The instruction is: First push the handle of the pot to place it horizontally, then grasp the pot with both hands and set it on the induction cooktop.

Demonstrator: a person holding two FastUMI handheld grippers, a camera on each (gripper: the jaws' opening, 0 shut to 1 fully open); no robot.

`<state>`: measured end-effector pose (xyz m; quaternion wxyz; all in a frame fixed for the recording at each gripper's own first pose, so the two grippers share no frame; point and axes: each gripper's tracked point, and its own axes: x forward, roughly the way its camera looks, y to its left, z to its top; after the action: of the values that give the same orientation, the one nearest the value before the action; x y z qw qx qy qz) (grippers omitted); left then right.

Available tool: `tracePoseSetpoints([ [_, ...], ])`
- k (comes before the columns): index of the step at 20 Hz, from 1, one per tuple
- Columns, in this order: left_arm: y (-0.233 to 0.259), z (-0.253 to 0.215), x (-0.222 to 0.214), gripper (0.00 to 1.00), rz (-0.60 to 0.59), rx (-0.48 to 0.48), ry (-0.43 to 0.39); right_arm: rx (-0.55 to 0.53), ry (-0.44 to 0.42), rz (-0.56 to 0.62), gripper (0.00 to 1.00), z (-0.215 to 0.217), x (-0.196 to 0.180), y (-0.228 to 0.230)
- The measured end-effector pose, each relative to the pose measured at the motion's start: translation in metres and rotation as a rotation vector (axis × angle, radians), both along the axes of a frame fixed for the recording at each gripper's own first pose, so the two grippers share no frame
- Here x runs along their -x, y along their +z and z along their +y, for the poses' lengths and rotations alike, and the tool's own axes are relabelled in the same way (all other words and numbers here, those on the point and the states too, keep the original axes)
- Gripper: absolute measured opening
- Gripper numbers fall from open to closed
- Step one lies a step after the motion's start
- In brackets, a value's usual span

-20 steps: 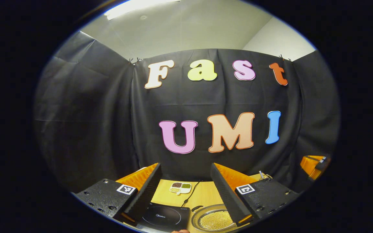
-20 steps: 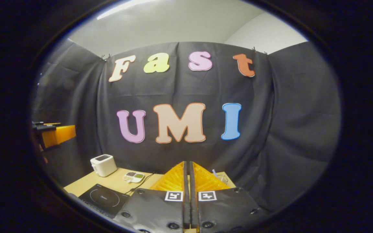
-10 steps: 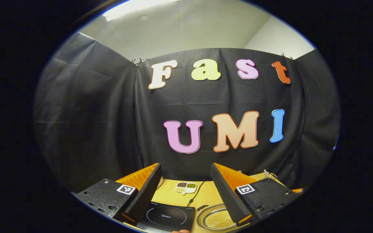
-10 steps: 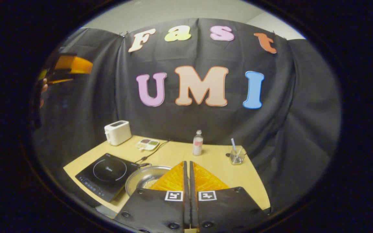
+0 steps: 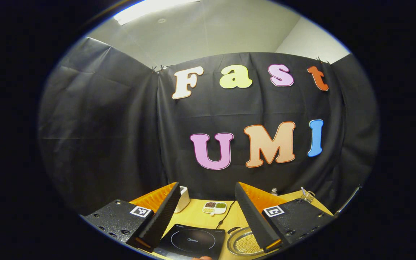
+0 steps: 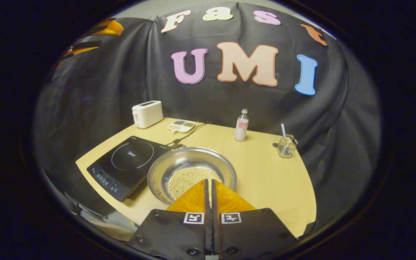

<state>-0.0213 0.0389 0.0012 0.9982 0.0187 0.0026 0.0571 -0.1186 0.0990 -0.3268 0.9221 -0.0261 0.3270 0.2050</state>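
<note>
1. Right gripper view is showing the right gripper [image 6: 208, 184] with its two fingers lying together, holding nothing and hanging above the near part of the desk [image 6: 265, 173].
2. Just beyond the fingertips, the pot [image 6: 191, 173] is sitting on the desk, a shallow round metal vessel with pale grains heaped in its bottom.
3. A small dark handle [image 6: 176, 146] is showing at the pot's far left rim, close to the cooktop's corner; how it is lying cannot be told.
4. The induction cooktop [image 6: 128, 162] is lying just beside the pot on its left, flat and black, with nothing resting on it.
5. A cable [image 6: 190, 131] is running from the cooktop's far corner toward a small divided dish [image 6: 181, 125].
6. A white toaster [image 6: 147, 113] is standing at the far left of the desk, near that dish.
7. A bottle [image 6: 241, 125] is standing upright toward the back, and a glass cup [image 6: 286, 145] with a straw is standing well to the right of it.
8. The left gripper is appearing far off at the upper left of this view, raised well above the desk.
9. Left gripper view is showing the left gripper [image 5: 206, 202] with its fingers spread apart, holding nothing and pointing at the booth's wall.
10. Between and below those fingers, the cooktop [image 5: 193, 240] and the pot [image 5: 246, 243] are lying side by side on the desk [image 5: 197, 215].
</note>
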Motion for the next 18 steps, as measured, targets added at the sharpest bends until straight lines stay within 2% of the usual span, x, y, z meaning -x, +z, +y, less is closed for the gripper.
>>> tracePoseSetpoints([
  [2,0.000,0.006,0.004,0.97,0.003,0.000,0.019,0.007,0.025,0.049,0.03,0.004,0.009,-0.020],
  [10,-0.003,0.023,0.016,0.95,0.012,0.000,0.077,0.054,0.103,0.199,0.03,0.014,0.042,-0.087],
  [13,-0.005,0.029,0.020,0.97,0.017,-0.003,0.098,0.070,0.115,0.234,0.03,0.012,0.048,-0.102],
  [14,-0.005,0.032,0.021,0.95,0.017,-0.004,0.105,0.075,0.122,0.244,0.00,0.013,0.050,-0.106],
  [16,-0.004,0.035,0.023,0.95,0.016,-0.004,0.121,0.088,0.137,0.263,0.03,0.012,0.053,-0.113],
  [18,-0.005,0.040,0.025,0.95,0.016,-0.004,0.136,0.106,0.142,0.275,0.00,0.011,0.052,-0.118],
])
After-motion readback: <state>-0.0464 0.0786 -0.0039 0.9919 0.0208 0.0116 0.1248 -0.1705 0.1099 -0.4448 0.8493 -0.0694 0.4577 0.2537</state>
